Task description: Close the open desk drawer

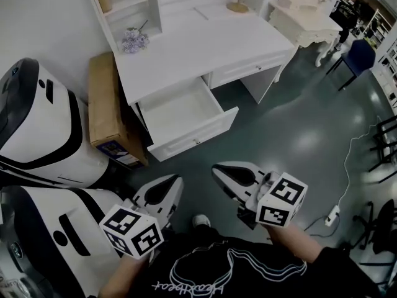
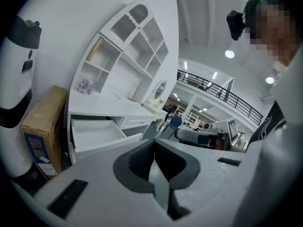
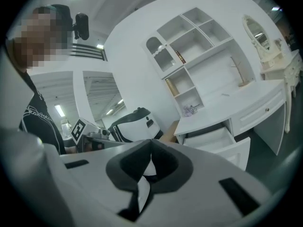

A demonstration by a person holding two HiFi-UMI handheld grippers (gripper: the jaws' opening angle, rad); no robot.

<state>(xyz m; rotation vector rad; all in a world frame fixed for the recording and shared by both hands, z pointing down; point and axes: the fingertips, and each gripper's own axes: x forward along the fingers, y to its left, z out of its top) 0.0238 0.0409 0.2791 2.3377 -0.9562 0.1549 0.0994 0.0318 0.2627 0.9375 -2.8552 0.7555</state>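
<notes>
The white desk [image 1: 205, 42] has its left drawer [image 1: 180, 112] pulled wide open and empty, with its front panel [image 1: 197, 135] facing me. Both grippers hang low, well short of the drawer and touching nothing. My left gripper [image 1: 176, 181] is shut with nothing between its jaws and points towards the drawer front. To its right, my right gripper [image 1: 219, 168] is also shut and empty. The left gripper view shows the drawer [image 2: 94, 132] beyond the shut left gripper [image 2: 154, 144]. In the right gripper view the drawer [image 3: 215, 143] sits right of the shut right gripper [image 3: 151, 142].
A cardboard box [image 1: 104, 107] leans beside the desk's left end. Large white and black machines [image 1: 37, 129] stand at the left. Purple flowers [image 1: 134, 40] sit in the desk shelf. A white vanity table [image 1: 307, 17], a blue chair [image 1: 360, 54] and a floor cable [image 1: 347, 179] are at the right.
</notes>
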